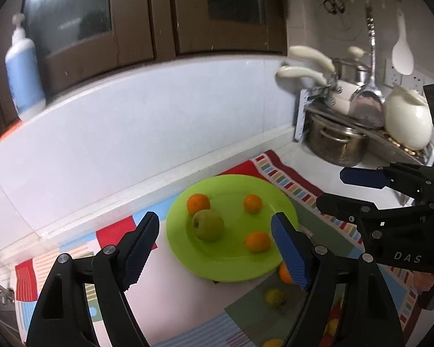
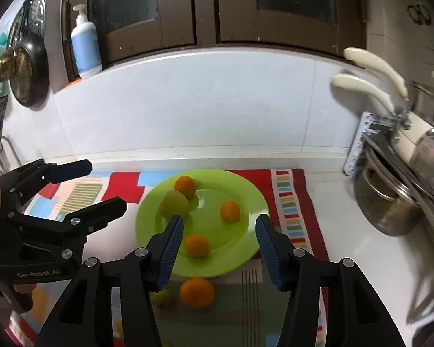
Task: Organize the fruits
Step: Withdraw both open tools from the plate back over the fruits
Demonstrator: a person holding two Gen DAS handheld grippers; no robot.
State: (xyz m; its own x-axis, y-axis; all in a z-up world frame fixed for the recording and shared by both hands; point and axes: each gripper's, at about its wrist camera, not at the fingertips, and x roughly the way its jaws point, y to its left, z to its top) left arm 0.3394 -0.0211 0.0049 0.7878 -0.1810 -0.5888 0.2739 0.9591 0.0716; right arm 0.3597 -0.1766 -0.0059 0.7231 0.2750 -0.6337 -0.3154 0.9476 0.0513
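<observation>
A lime green plate [image 1: 231, 263] [image 2: 234, 248] lies on a patterned mat. It carries a green apple [image 1: 207, 225] [image 2: 173, 203] and three oranges [image 1: 198, 203] [image 1: 252, 203] [image 1: 257, 241] [image 2: 185, 186] [image 2: 230, 211] [image 2: 196, 245]. In front of the plate, on the mat, lie another orange [image 2: 196, 292] [image 1: 285, 273] and a small green fruit [image 2: 162, 297] [image 1: 274, 297]. My left gripper [image 1: 214, 219] [image 2: 105, 185] hovers open above the plate's left side. My right gripper [image 2: 219, 219] [image 1: 331, 189] hovers open above its near edge. Nothing is between either pair of fingers.
The colourful mat [image 2: 289, 202] covers a white counter against a pale tiled wall. A steel pot [image 1: 332, 141] [image 2: 387, 205], a dish rack and a white jar [image 1: 408, 118] stand at the right. A blue pump bottle [image 1: 24, 75] [image 2: 85, 49] sits on the ledge under dark cabinet doors.
</observation>
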